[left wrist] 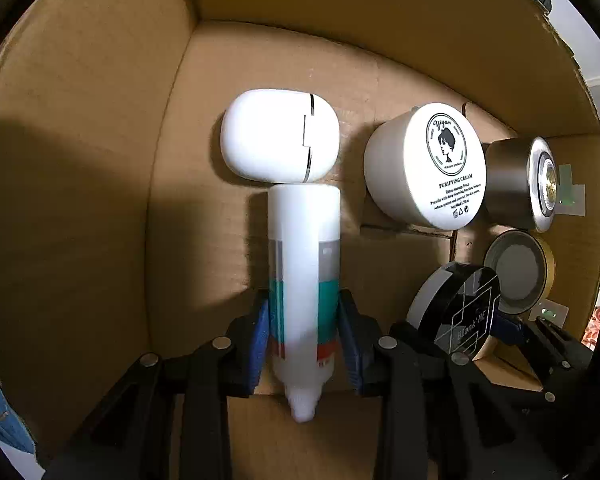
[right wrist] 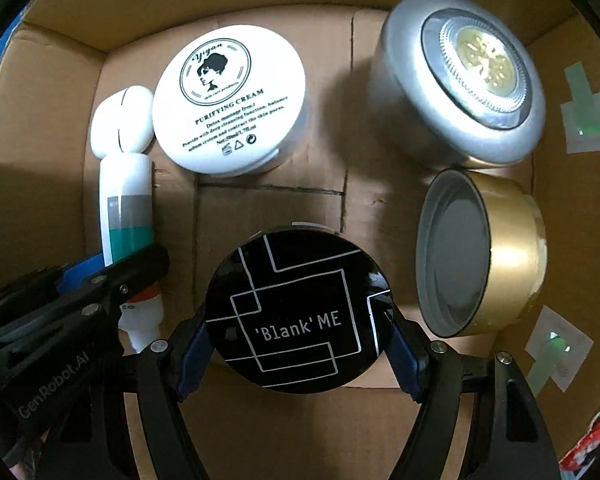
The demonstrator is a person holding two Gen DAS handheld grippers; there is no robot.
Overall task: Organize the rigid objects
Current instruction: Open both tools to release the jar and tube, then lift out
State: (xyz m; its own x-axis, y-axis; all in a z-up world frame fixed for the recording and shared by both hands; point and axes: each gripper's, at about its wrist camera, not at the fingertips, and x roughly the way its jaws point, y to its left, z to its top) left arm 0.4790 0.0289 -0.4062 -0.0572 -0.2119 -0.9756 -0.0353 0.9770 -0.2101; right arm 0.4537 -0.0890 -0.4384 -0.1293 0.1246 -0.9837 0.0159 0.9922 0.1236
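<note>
While both grippers reach into the cardboard box (left wrist: 100, 160), the left gripper (left wrist: 306, 332) clamps a white tube (left wrist: 302, 264) with grey, teal and red bands between its blue pads (left wrist: 260, 344), cap end toward the camera. The tube lies on the box floor toward the left wall, its far end touching a white oval case (left wrist: 278, 142) near the far left corner. Next along the far wall comes a white cream jar (left wrist: 424, 168), then a silver puck light (left wrist: 520, 184) by the right wall, with a gold-sided tin (left wrist: 516, 272) just in front of it. The right gripper (right wrist: 296, 344) is closed on a black round case (right wrist: 296, 312), which sits between the tube and the tin.

Only the right wrist view shows the case's 'Blank' ME lettering in full, the light's gold centre, and the left gripper's arm (right wrist: 60, 320) from outside; only the left wrist view shows the tube's threaded white nozzle (left wrist: 304, 404).
</note>
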